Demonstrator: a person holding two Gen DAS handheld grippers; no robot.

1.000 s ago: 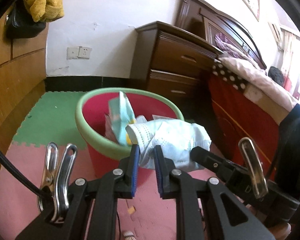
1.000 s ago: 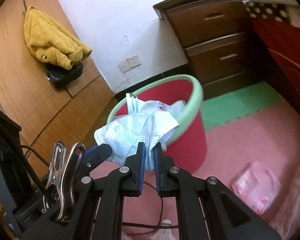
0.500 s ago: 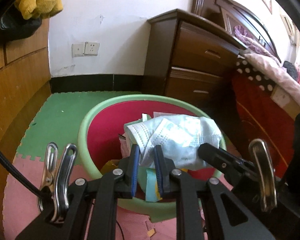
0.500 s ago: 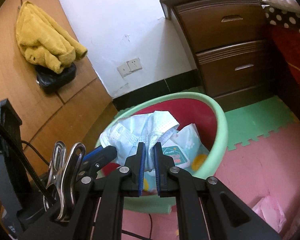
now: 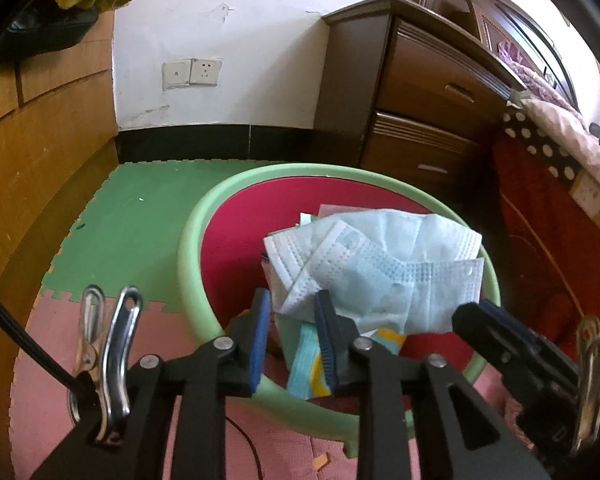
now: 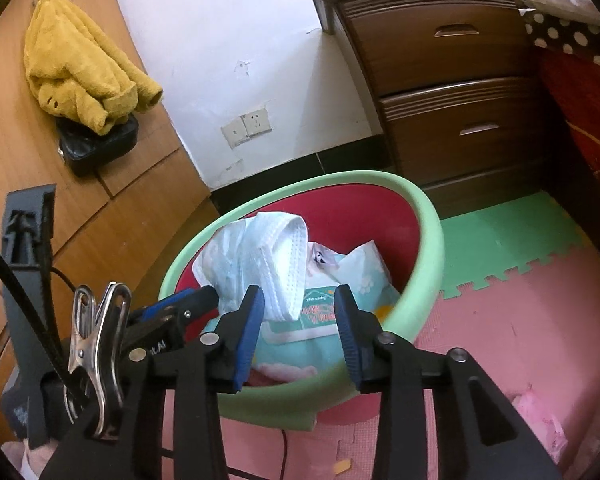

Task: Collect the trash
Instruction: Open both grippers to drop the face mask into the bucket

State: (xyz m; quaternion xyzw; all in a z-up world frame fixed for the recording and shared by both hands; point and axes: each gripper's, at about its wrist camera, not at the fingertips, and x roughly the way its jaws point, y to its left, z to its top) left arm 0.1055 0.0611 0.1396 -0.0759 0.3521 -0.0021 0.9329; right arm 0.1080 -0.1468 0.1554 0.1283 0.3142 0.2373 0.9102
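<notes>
Both grippers' jaws were opening: left gripper (image 5: 290, 312) & right gripper (image 6: 298, 312), face masks (image 5: 376, 268) loose between pads, over the red bin (image 5: 188, 248), nothing gripped.

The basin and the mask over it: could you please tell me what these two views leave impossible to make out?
- Bottom of the basin: hidden in both views by the face mask and the packets under it.
- Whether the mask already rests on that pile: unclear, with both grippers' jaws opening around it.
- Pink item on the floor mat, right wrist view: blurred and cut by the edge.
</notes>
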